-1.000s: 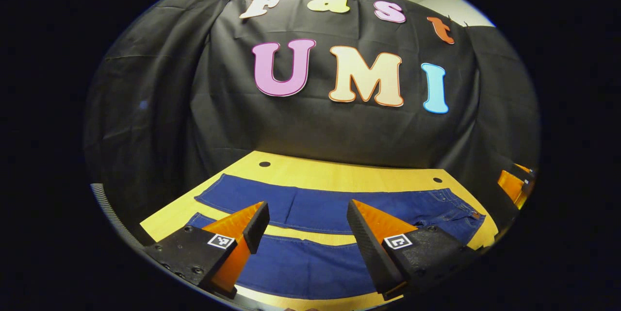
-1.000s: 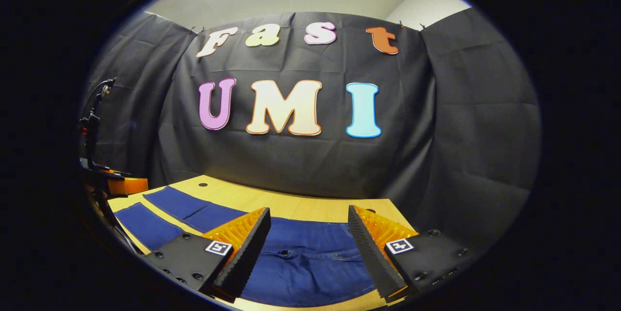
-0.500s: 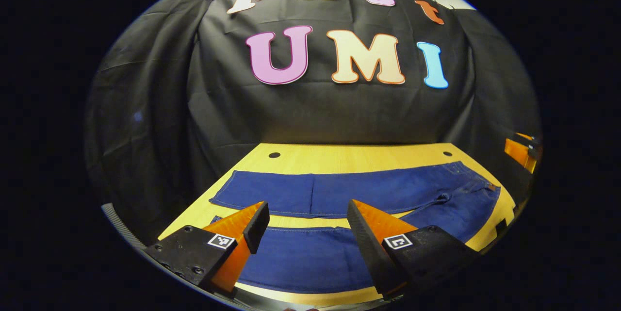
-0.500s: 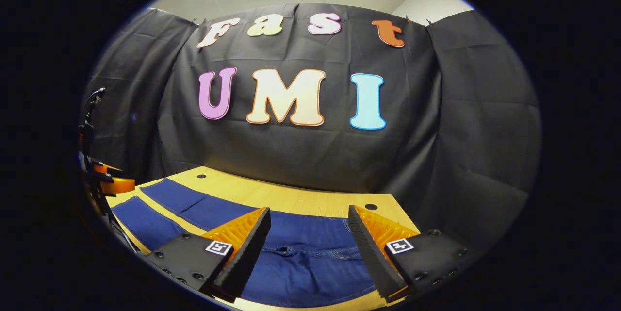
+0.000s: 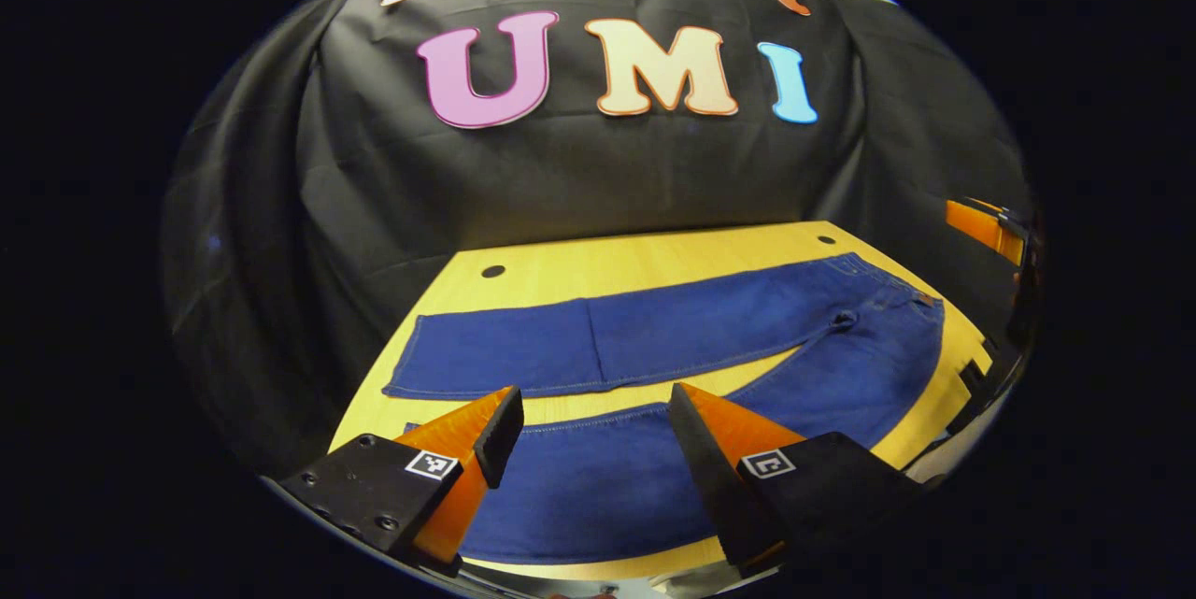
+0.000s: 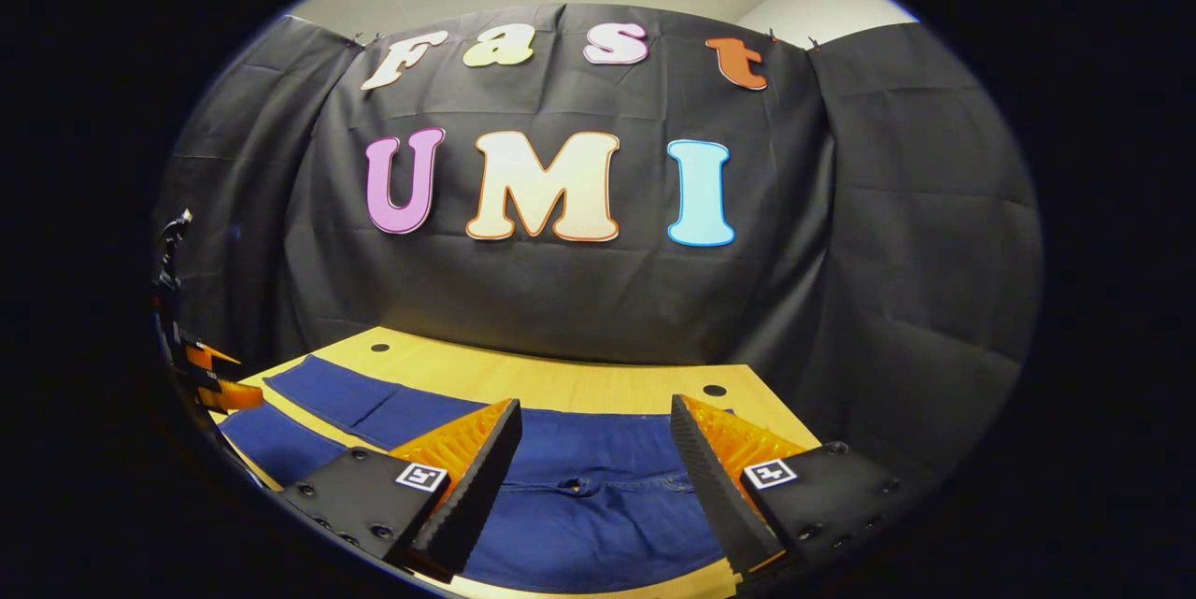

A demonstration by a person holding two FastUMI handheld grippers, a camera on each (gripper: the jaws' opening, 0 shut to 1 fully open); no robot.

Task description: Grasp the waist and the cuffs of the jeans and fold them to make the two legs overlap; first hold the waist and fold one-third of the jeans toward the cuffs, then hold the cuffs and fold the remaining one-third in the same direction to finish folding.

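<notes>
Table (image 5: 654, 264): light wood top, spans mid to lower frame in the left gripper view, black cloth wall behind it. Two small dark holes near its far edge, one upper left (image 5: 492, 271), one upper right (image 5: 827, 240). In the right gripper view the table (image 6: 561, 384) sits low in frame.

Jeans (image 5: 673, 337): blue, spread flat on the table, legs apart in a V. Far leg runs across mid frame, cuff end at left. Near leg (image 5: 598, 487) runs along the bottom of frame. Both legs meet at the waist (image 5: 920, 319), right side of frame. A strip of bare wood shows between the legs.

Left gripper (image 5: 593, 435): bottom center of the left gripper view, fingers spread wide, nothing between them, above the near leg. Contact with the cloth: cannot tell.

Right gripper (image 6: 593, 449): bottom center of the right gripper view, fingers also wide apart and empty, over the upper part of the jeans (image 6: 598, 506), seam and rivet area visible between them. Legs stretch away to lower left of that frame.

Other gripper also visible at far right edge in the left gripper view (image 5: 981, 225).
</notes>
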